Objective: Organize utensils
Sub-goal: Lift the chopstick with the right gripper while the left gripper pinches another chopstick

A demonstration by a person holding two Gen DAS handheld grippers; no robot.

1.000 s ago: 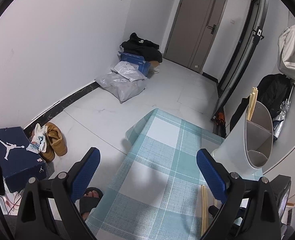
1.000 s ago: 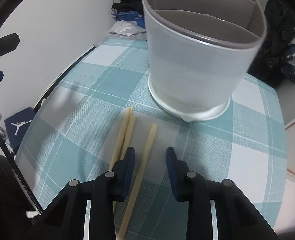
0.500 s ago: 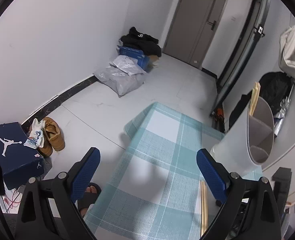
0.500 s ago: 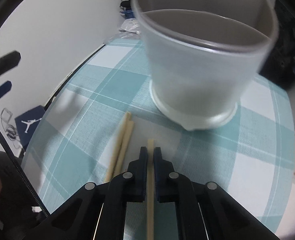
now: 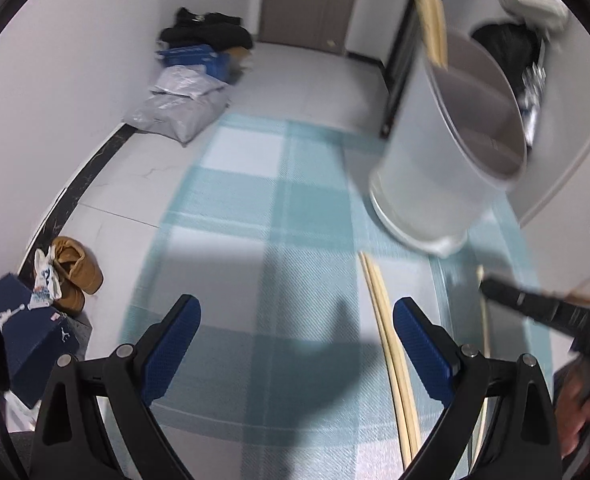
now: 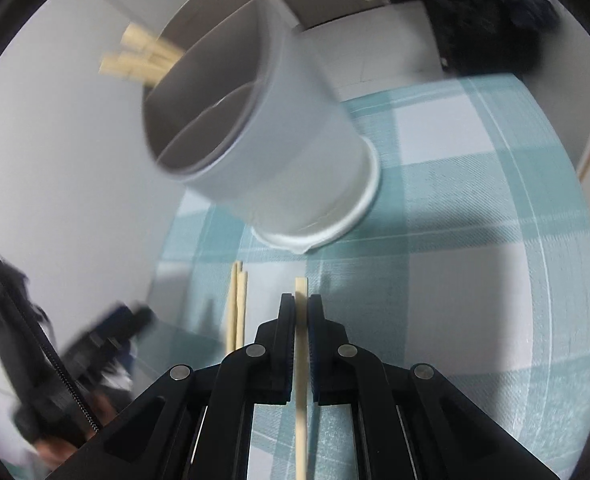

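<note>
- Gripping a pale, slender wooden chopstick (image 6: 301, 344), my right claw (image 6: 302, 300) has its dark pads pressed tight against both sides of the stick, whose squared tip pokes just past the pads.
- That held chopstick is a light bamboo colour, straight and thin; its rear part runs back under the claw body and off the bottom edge of the right wrist view.
- I see a pair of matching pale wooden chopsticks (image 5: 387, 328) lying side by side, touching each other, on the teal-and-white checked surface (image 5: 255, 216), just left of the held one in the right wrist view.
- A tall pale grey round plastic utensil holder with inner dividers (image 6: 263, 128) stands on the surface beyond all the chopsticks; a few more pale chopstick ends (image 6: 135, 56) stick up from its far compartment.
- Both views are smeared by motion, so the holder's rim and the stick ends in it look soft; I cannot tell how many sticks it holds.
- My left claw (image 5: 295, 344) stands wide apart with nothing between its blue pads, hovering over the surface; the lying pair passes just inside its right finger, apart from it.
- At the right edge of the left wrist view, the right claw shows only as a dark blurred bar.
</note>
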